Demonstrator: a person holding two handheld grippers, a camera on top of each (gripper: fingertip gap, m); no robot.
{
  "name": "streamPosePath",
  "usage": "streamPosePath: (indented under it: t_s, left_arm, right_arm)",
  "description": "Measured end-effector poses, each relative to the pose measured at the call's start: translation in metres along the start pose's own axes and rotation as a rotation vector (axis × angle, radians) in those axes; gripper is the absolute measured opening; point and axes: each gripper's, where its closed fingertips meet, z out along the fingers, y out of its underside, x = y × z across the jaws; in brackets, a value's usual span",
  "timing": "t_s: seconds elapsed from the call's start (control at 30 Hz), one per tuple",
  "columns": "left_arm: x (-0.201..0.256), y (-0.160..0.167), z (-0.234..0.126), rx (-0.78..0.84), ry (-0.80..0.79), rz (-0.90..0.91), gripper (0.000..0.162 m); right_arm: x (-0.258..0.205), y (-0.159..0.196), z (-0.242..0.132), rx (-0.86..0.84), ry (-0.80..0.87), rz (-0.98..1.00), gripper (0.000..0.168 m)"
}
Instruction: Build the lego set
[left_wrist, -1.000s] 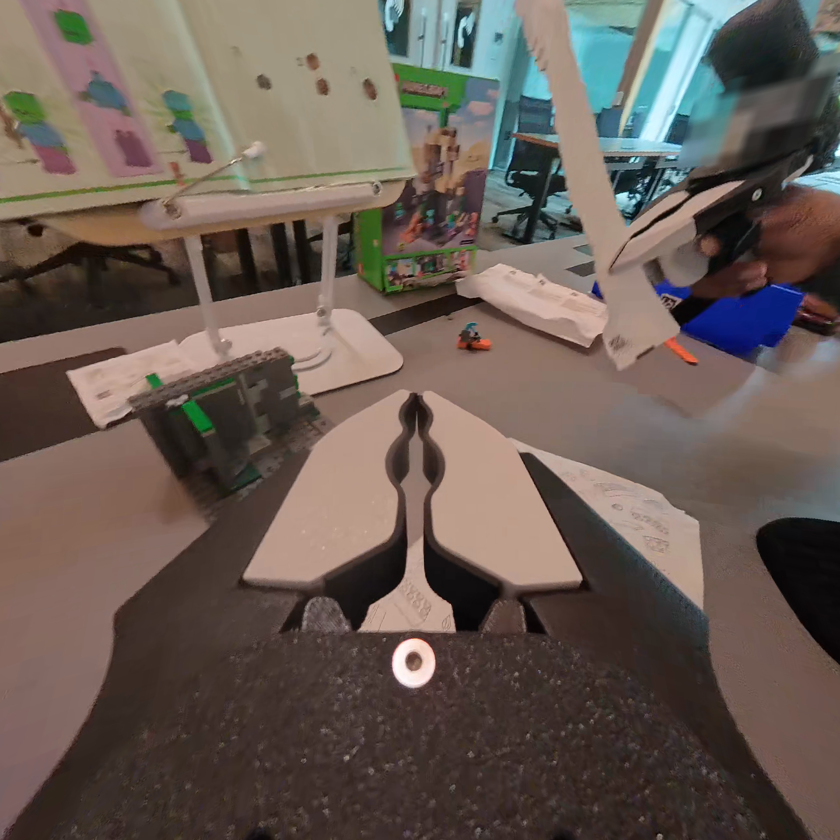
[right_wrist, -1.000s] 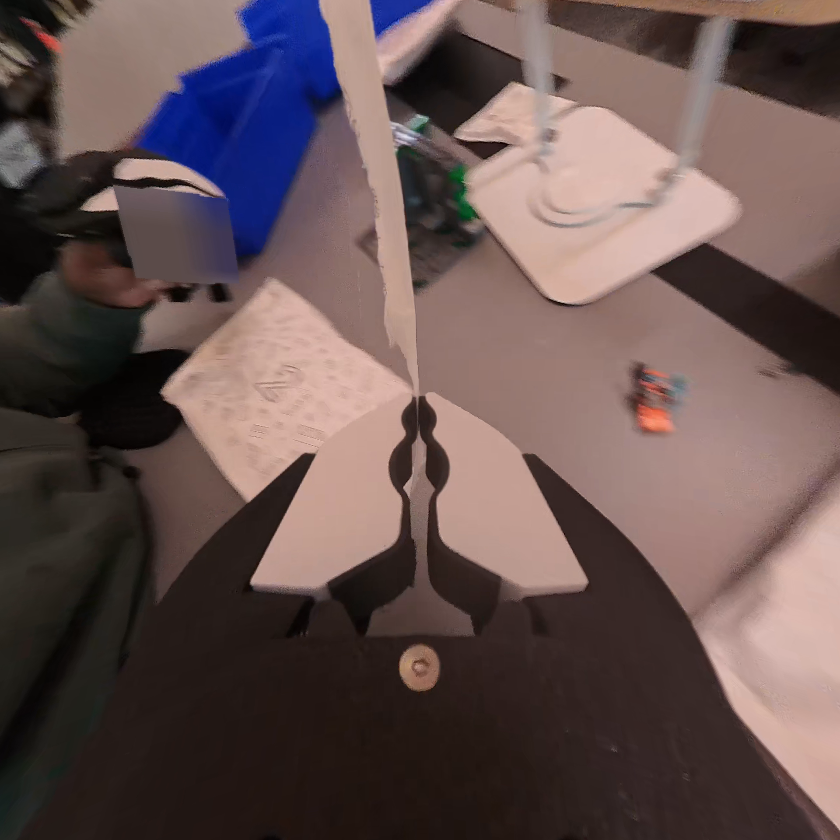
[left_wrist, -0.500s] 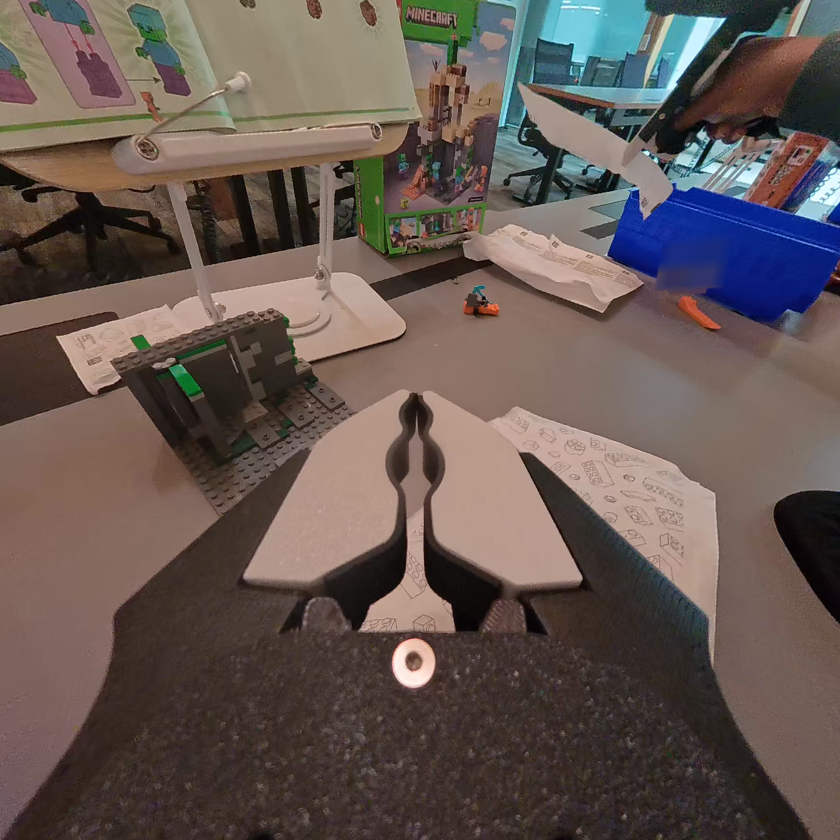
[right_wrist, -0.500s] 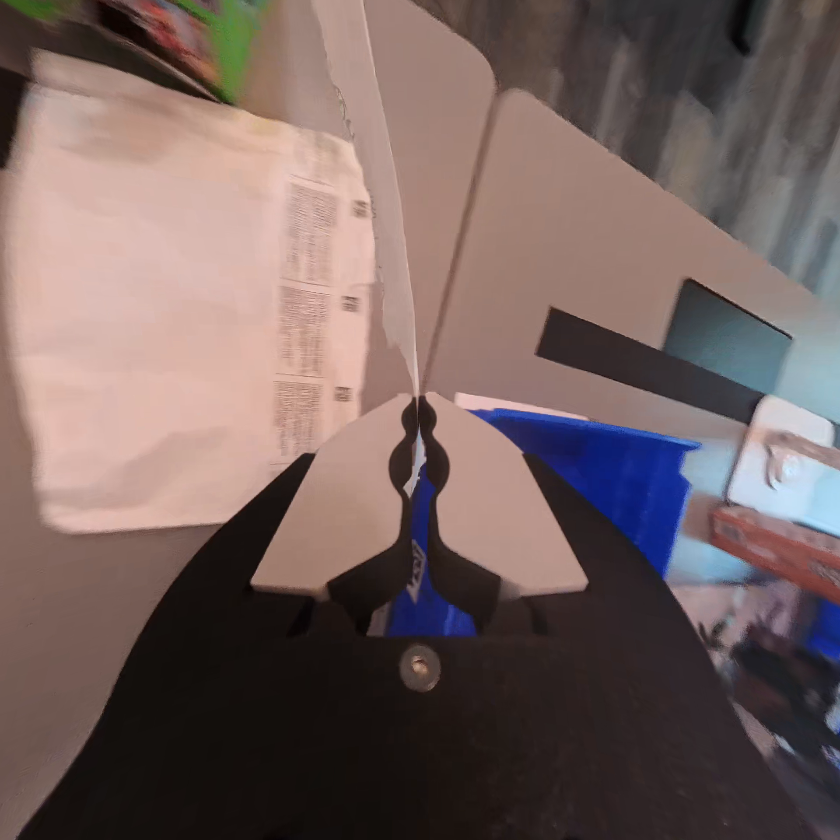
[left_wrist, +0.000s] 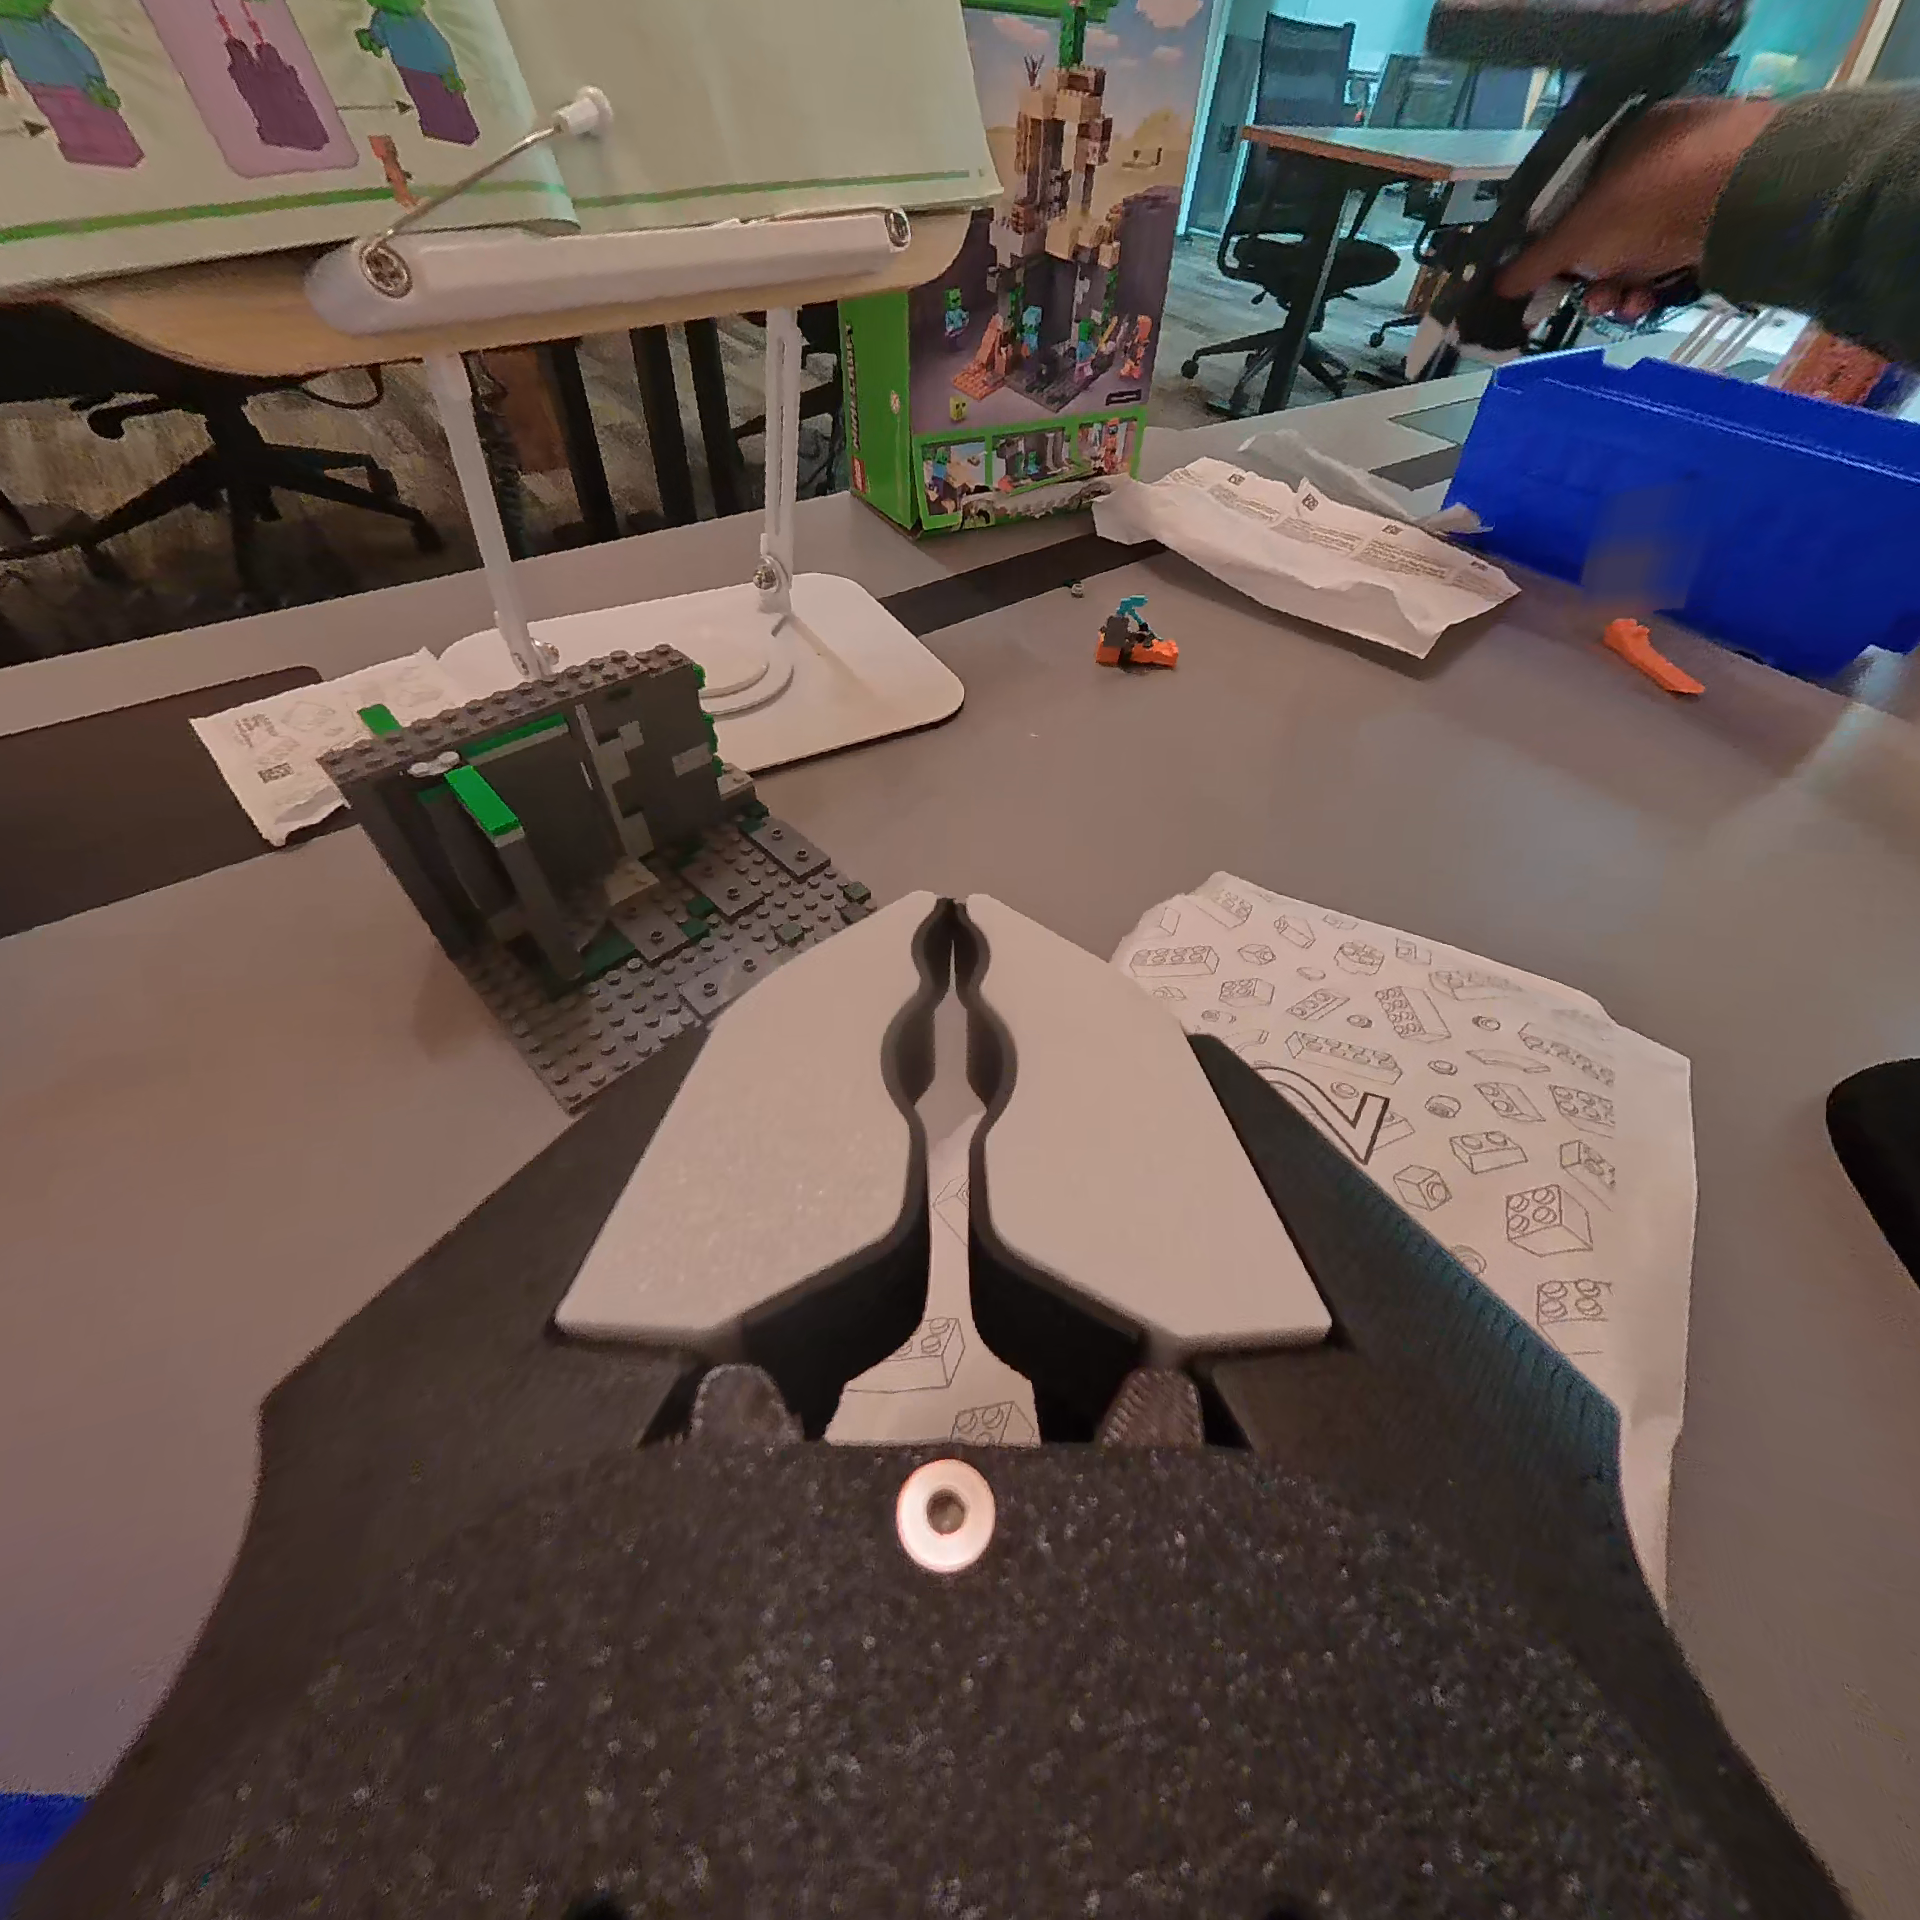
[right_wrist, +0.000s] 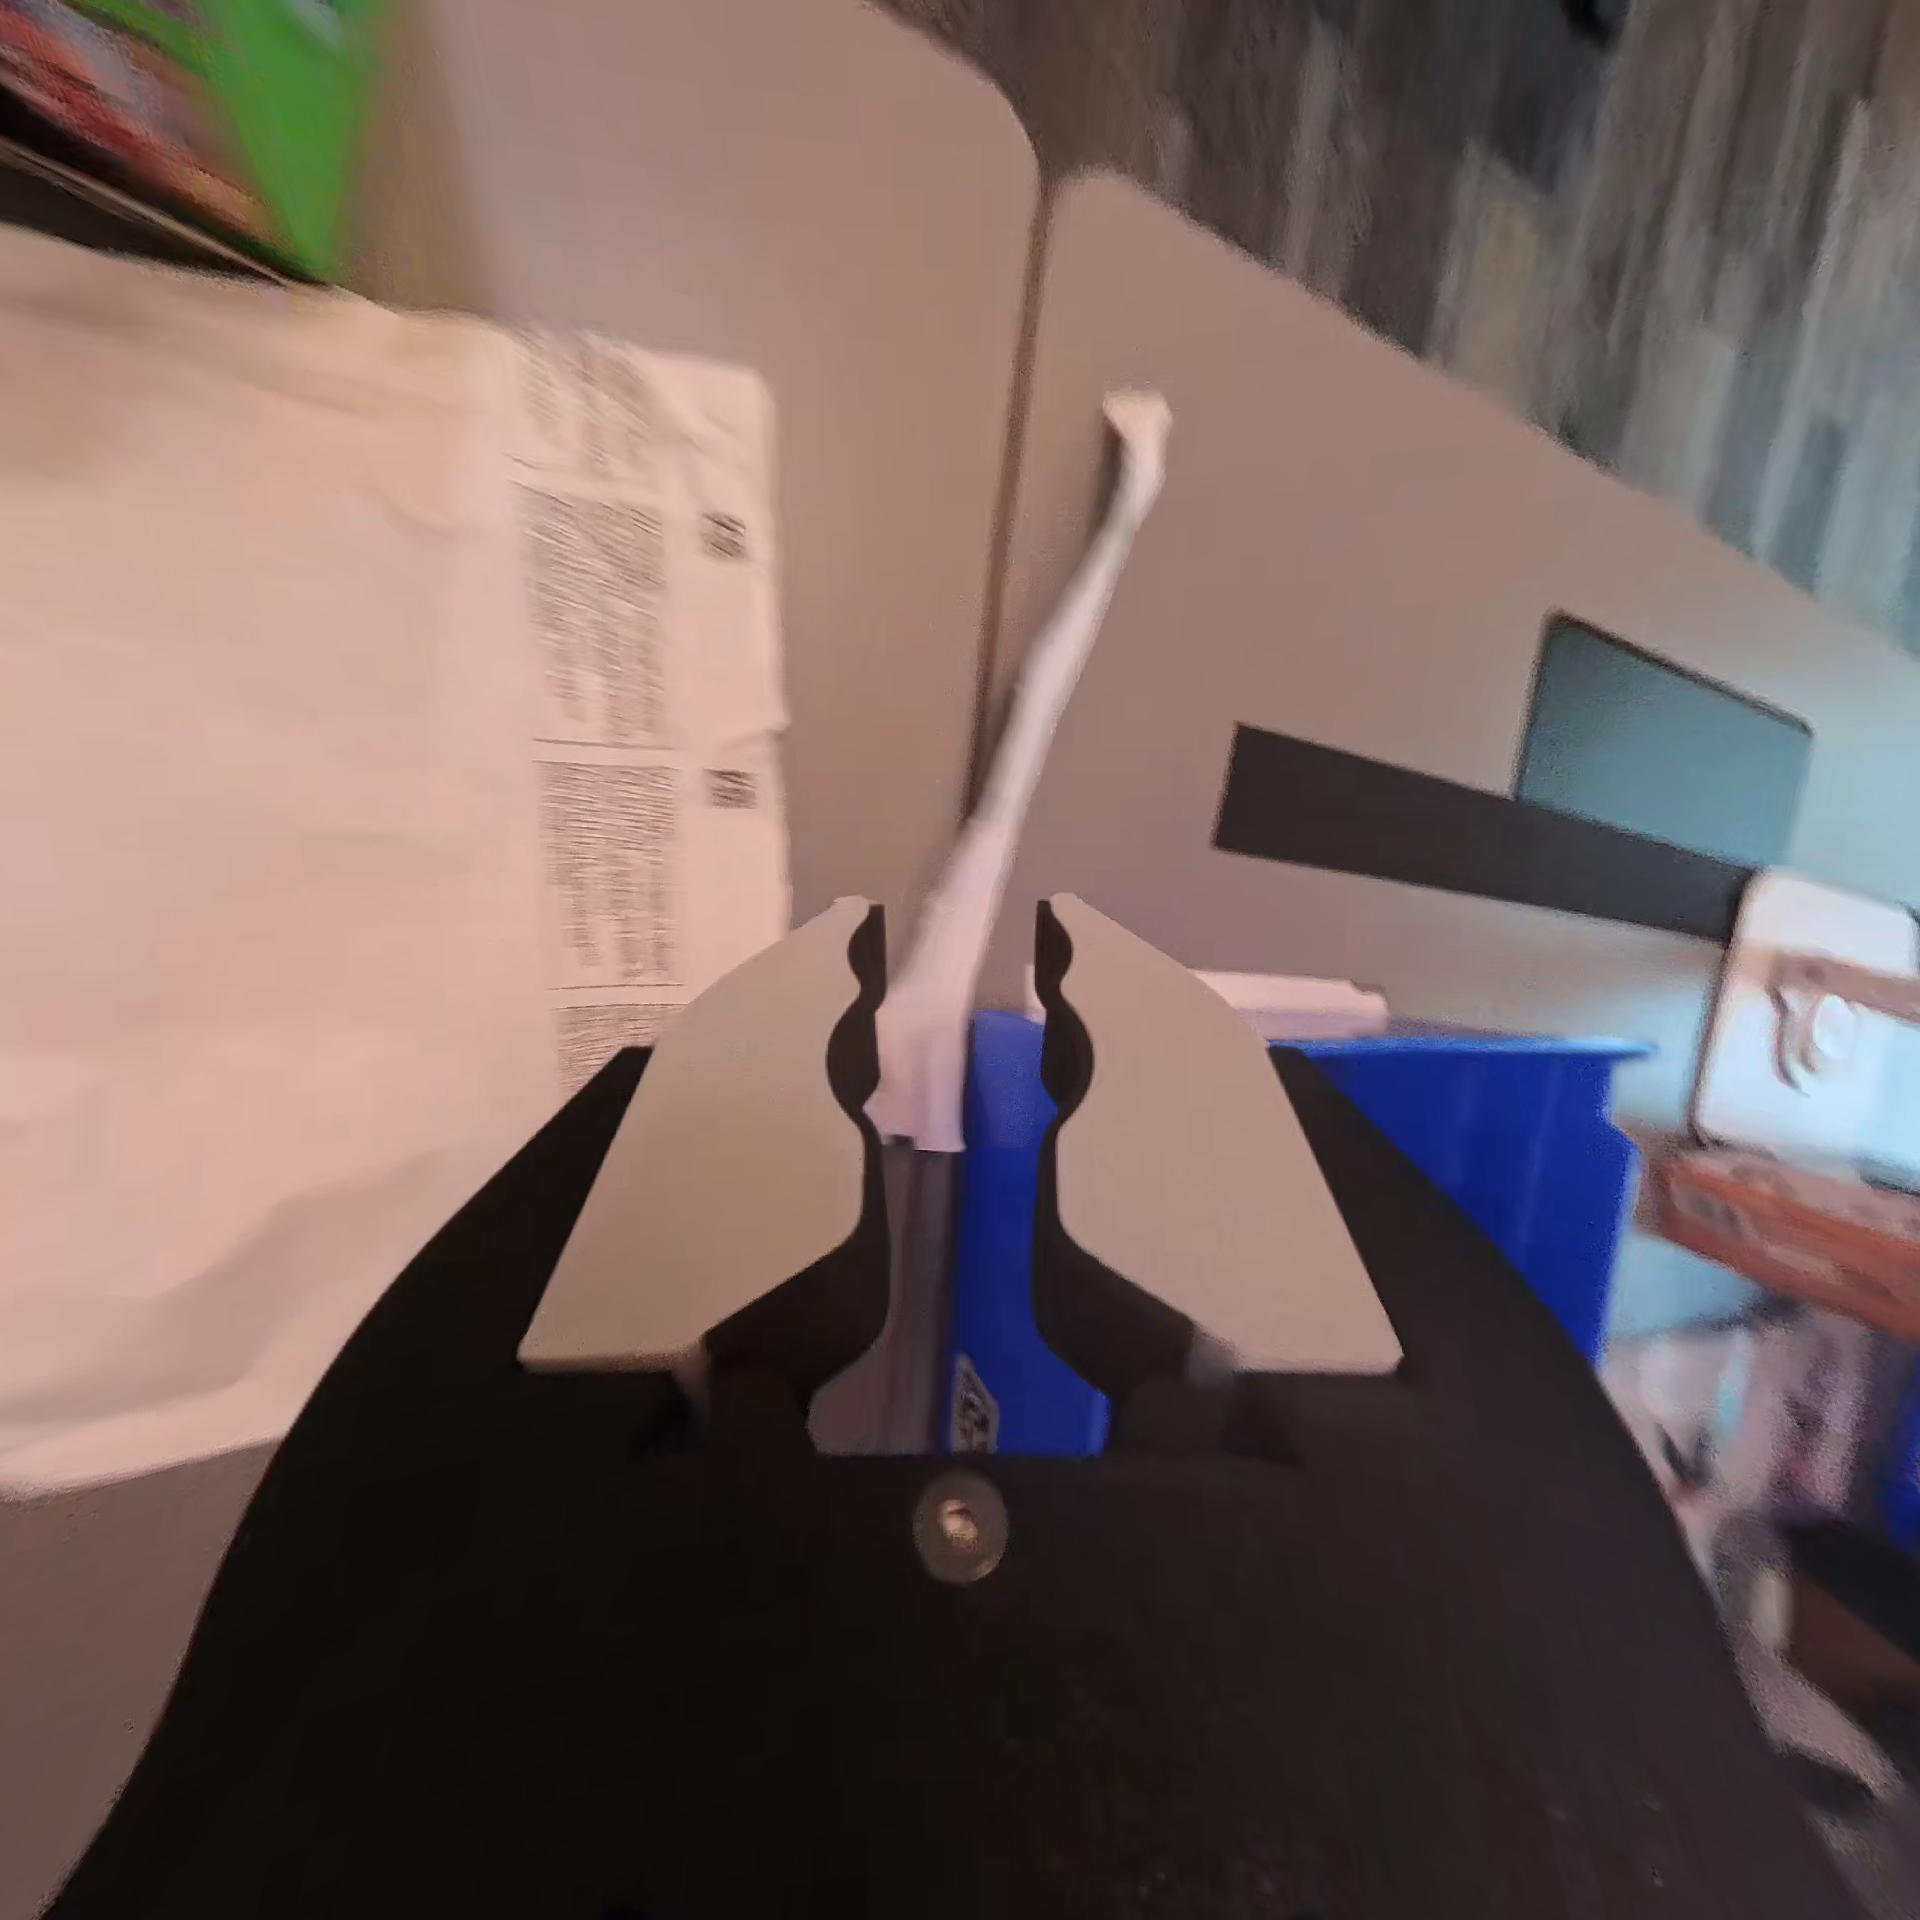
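Left wrist view: left gripper (left_wrist: 951, 914) jaws closed, empty, above a printed paper bag (left_wrist: 1455, 1091) on the worktop (left_wrist: 1351, 790); the grey-green lego build (left_wrist: 561, 831) stands just left. Blue bin (left_wrist: 1683, 520) far right, contents hidden. Right wrist view: right gripper (right_wrist: 961, 914) jaws parted, a torn paper strip (right_wrist: 1023, 769) loose between them over the blue bin (right_wrist: 1455, 1143).
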Motion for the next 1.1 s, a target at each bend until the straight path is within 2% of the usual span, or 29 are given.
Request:
streamPosePath:
  t_s: [0.07,0.17,0.33,0.53,0.63,0.73,0.83,0.97,1.03,1.1]
  left_arm:
    - [-0.001,0.001,-0.001,-0.004,0.006,-0.003,0.0]
    - [-0.004,0.003,-0.002,-0.015,0.011,0.001,0.0]
    - [-0.004,0.01,-0.004,-0.043,0.023,0.016,0.0]
    - [-0.001,0.026,-0.011,-0.111,0.042,0.027,0.0]
    - [-0.002,0.039,-0.017,-0.162,0.033,0.031,0.002]
    - [-0.004,0.055,-0.029,-0.212,0.027,0.024,0.015]
    - [-0.009,0.066,-0.046,-0.209,0.009,0.007,0.018]
    - [-0.016,0.084,-0.066,-0.222,-0.022,-0.028,0.019]
    - [-0.017,0.091,-0.069,-0.228,-0.014,-0.066,0.02]
    - [-0.015,0.097,-0.068,-0.242,0.007,-0.109,0.025]
  right_arm:
    - [-0.03,-0.012,-0.034,0.135,-0.127,-0.027,0.027]
    - [-0.103,-0.01,-0.094,0.309,-0.345,-0.154,0.026]
    - [-0.255,0.039,-0.177,0.436,-0.727,-0.422,0.026]
    - [-0.399,0.102,-0.206,0.428,-0.998,-0.908,0.029]
    - [-0.445,0.115,-0.211,0.372,-1.106,-1.051,0.042]
    - [-0.474,0.132,-0.23,0.33,-1.207,-1.179,0.059]
    - [-0.492,0.159,-0.253,0.415,-1.159,-1.333,0.072]
    - [-0.508,0.188,-0.255,0.597,-0.896,-1.439,0.077]
    - [-0.513,0.19,-0.245,0.719,-0.694,-1.448,0.07]
    - [-0.516,0.193,-0.241,0.826,-0.568,-1.425,0.056]
